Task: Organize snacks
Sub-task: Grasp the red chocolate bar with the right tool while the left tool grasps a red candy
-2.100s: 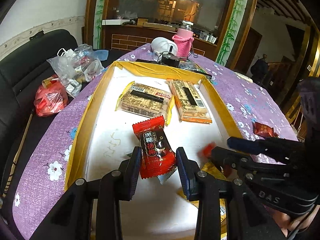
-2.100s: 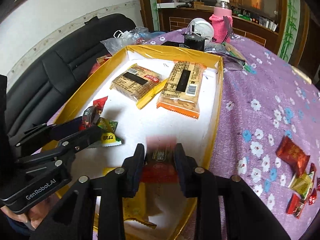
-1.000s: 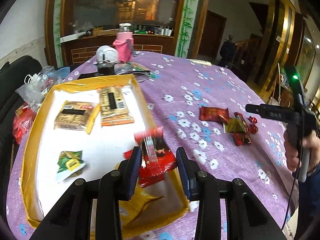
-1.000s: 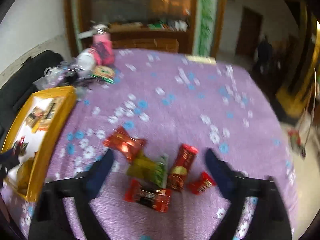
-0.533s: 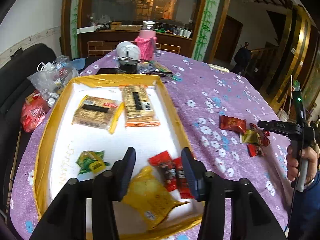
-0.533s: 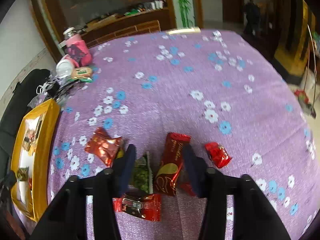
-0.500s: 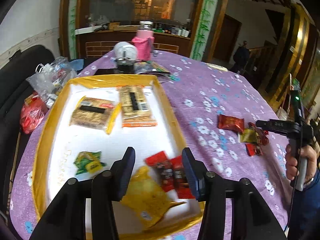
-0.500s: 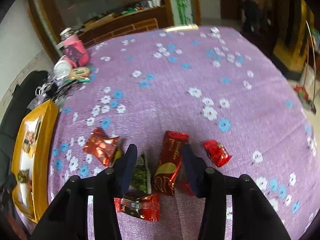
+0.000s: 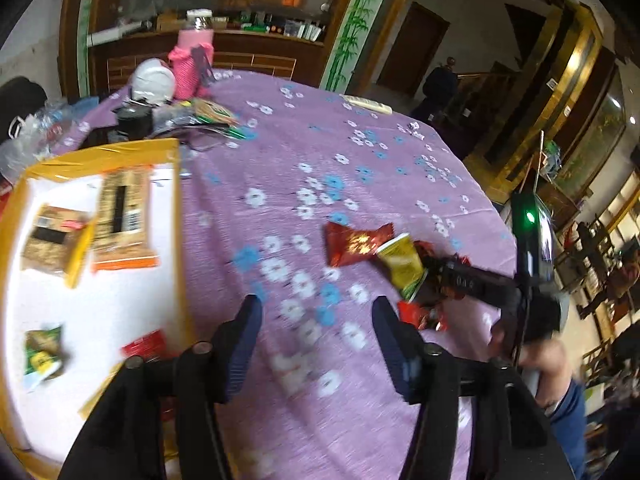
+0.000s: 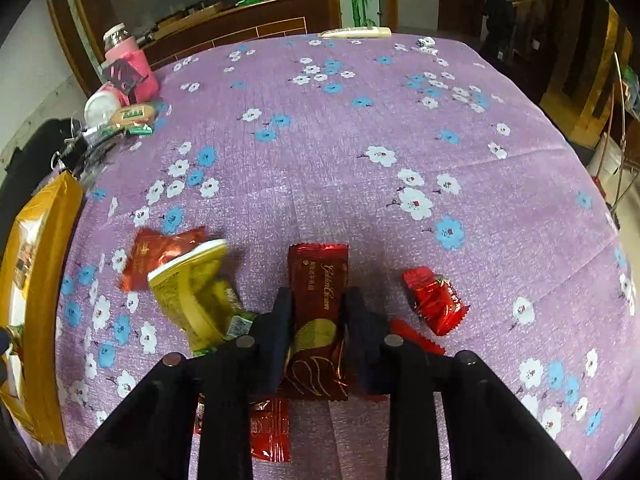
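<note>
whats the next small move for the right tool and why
Probably finish closing and lift. The right tool straddles the dark red Golden Cream wrapper lying flat on the purple floral tablecloth; its jaws have just been closing and sit against the wrapper's edges. Then carry it to the yellow-rimmed tray, where other snacks already lie.

A dark wooden sideboard stood behind the purple flowered surface, beside bamboo-painted pillars.
</note>
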The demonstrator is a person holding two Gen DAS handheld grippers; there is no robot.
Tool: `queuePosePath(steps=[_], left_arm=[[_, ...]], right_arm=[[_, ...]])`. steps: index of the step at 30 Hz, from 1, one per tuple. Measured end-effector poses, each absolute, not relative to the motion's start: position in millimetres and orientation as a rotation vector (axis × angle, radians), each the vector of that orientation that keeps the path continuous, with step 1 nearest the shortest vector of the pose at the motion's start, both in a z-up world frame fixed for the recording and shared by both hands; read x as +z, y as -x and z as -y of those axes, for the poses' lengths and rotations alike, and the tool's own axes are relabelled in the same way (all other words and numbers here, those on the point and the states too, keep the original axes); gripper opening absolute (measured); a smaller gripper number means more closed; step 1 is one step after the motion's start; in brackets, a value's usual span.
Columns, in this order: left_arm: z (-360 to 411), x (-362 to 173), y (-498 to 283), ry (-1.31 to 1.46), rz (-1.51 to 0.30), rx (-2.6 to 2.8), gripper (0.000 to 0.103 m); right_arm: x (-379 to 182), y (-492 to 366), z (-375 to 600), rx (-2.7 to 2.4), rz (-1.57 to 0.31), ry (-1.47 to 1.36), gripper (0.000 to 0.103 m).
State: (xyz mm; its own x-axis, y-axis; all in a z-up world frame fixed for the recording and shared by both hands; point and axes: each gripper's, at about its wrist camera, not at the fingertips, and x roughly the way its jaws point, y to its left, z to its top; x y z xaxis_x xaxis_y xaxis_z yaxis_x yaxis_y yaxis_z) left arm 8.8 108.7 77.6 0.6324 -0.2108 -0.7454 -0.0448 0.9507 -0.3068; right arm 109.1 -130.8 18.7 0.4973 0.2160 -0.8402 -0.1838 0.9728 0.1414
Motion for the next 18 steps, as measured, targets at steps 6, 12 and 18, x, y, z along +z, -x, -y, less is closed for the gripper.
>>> queuePosePath(steps=[6, 12, 18], left_arm=[[-84, 69, -68, 0.375, -0.903, -0.069, 0.062], [-63, 29, -141, 0.375, -1.039, -0.073, 0.058], [-59, 30, -115, 0.333, -1.077, -0.169, 0.057]], right_arm=[[30, -106, 151, 0.267, -0.945, -0.150, 0.025], [36, -104, 156, 0.293, -0.910, -0.180, 0.025], [40, -104, 163, 0.314, -0.911, -0.222, 0.025]])
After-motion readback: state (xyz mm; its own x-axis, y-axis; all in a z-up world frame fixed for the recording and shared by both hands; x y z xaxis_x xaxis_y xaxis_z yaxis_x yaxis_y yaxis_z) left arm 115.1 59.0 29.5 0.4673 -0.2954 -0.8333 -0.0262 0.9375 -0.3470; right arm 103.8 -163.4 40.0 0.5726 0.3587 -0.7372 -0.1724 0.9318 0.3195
